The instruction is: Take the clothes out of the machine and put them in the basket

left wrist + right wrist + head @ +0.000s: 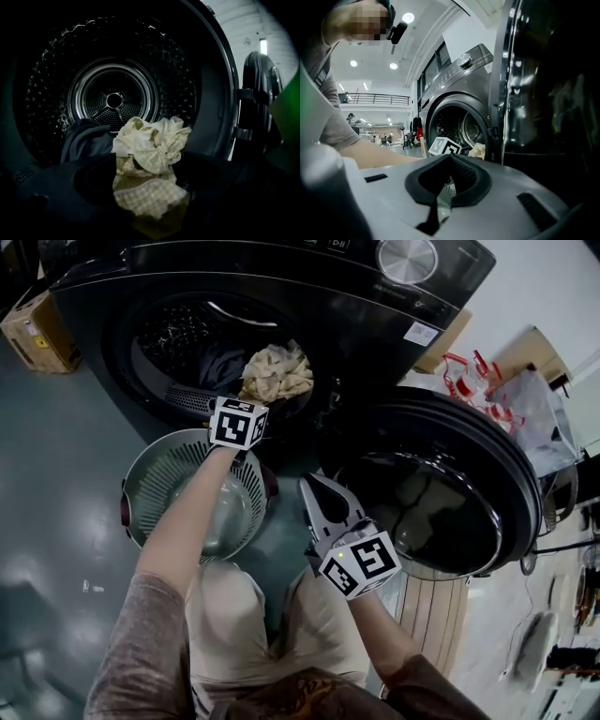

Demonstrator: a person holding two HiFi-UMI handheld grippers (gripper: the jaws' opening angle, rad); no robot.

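Cream checked cloth (277,373) sits bunched at the lip of the machine (309,296), straight ahead of the left gripper (249,401) in the head view. The left forearm reaches out straight over the basket (141,474), which stands directly below that gripper, just in front of the opening. The right gripper (317,493) hangs back beside the person's knee on a bent arm. Its tips point toward the open door (441,512), and the cloth lies well ahead and to its left.

From the left gripper view, the dark jaws stand on either side of the lower fold of the cloth. Its bulk fills the gap between them, so I judge it clamped, though the dimness leaves some doubt. The rest of the cloth mounds up just beyond the tips. A dark garment (84,140) lies farther in and to the gripper's left on the floor of the drum (47,93).

From the right gripper view, the black pads meet at their tips with nothing caught between them. The machine's opening lies ahead, and the door edge is close on that gripper's right.

The cloth looks light, limp and crumpled. It should lift easily, but loose tails will trail, so a grip on a thick gathered fold holds better than one on a single edge. The dark garment seems heavier and partly tucked under, so it probably needs a deeper reach.
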